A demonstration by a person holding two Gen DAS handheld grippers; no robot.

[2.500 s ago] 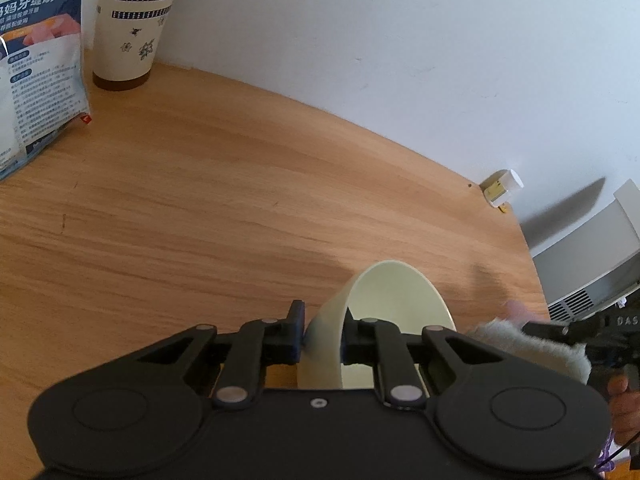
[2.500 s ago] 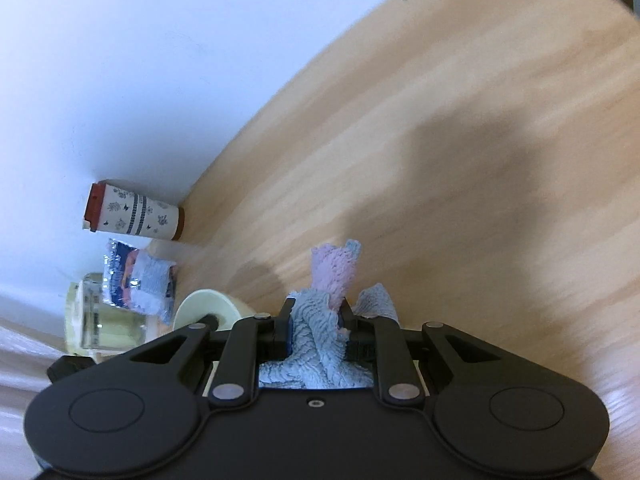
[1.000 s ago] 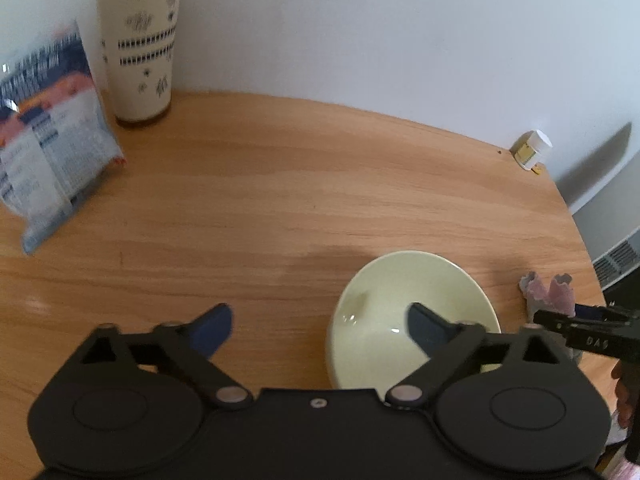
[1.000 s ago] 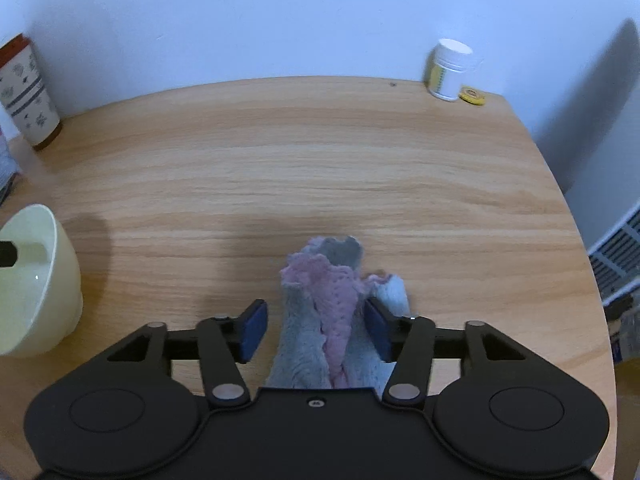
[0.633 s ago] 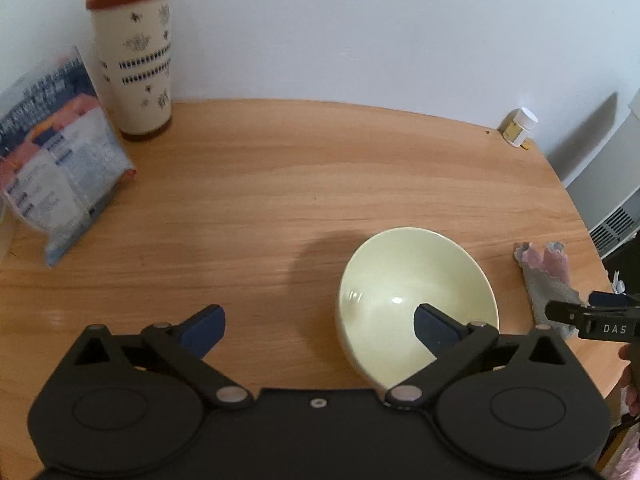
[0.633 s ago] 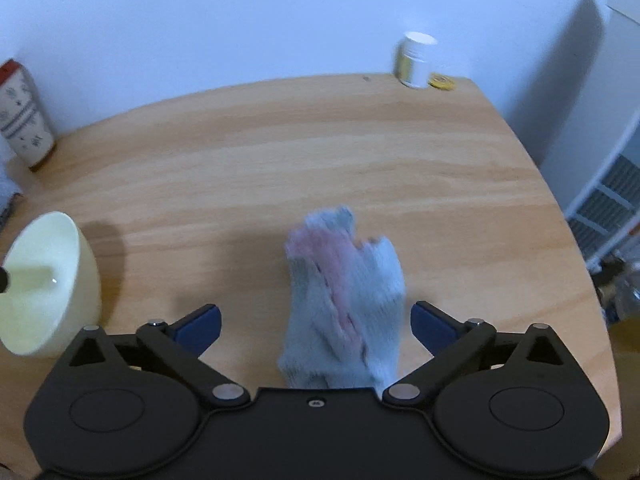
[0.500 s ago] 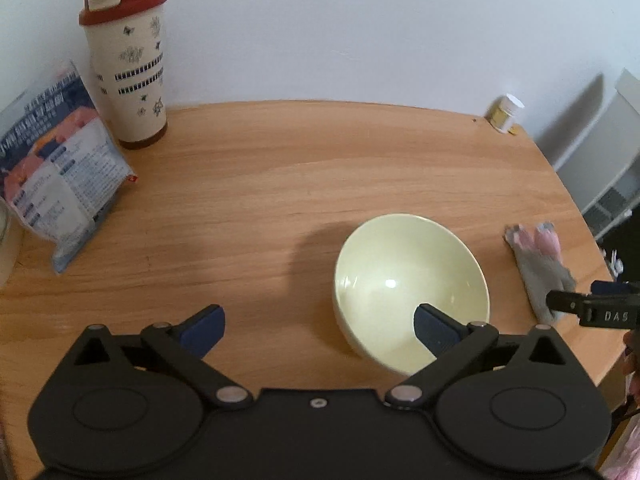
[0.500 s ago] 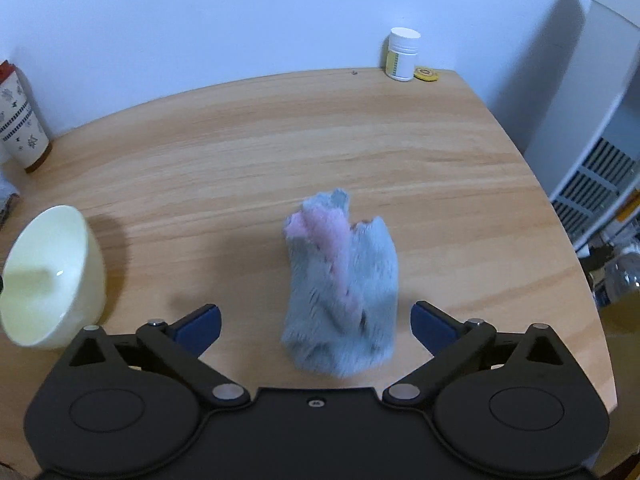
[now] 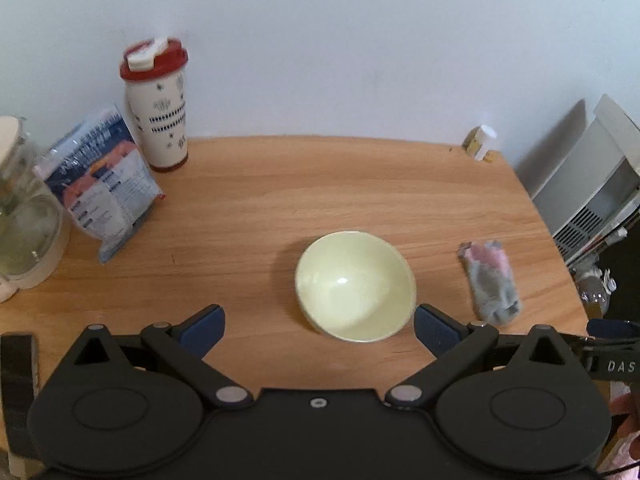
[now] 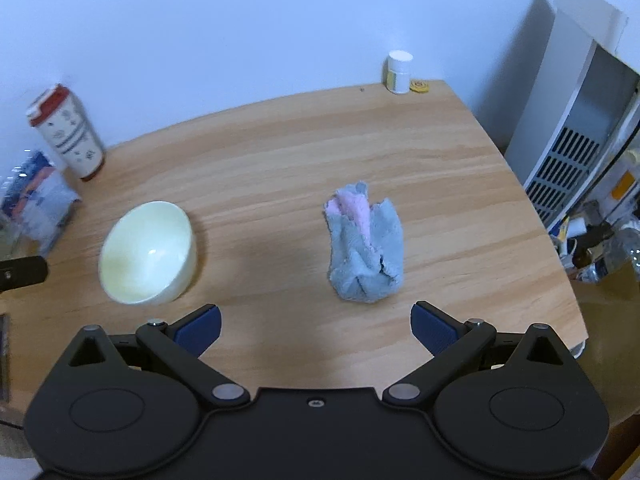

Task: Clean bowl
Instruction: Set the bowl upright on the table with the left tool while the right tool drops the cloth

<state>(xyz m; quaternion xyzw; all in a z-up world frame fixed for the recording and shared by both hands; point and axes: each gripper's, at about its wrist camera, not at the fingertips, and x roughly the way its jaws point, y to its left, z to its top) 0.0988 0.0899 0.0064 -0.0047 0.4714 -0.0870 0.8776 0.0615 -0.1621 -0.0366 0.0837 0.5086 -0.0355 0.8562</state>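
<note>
Now both your grippers, left [image 9: 318, 326] and right [image 10: 316, 326], wide, empty. Bowl [image 9: 355, 285] upright mid-table [image 9: 360, 188], cloth [image 10: 365, 248] toward right edge. Wipe looks finished; just retreat.

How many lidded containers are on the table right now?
3: a tall cup by the wall at far left, a glass jar at the left edge, a small bottle at the far right corner.

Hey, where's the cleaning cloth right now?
The cloth lies bunched on the wooden table, to the right of the pale yellow bowl and apart from it, ahead of the open right gripper.
</note>
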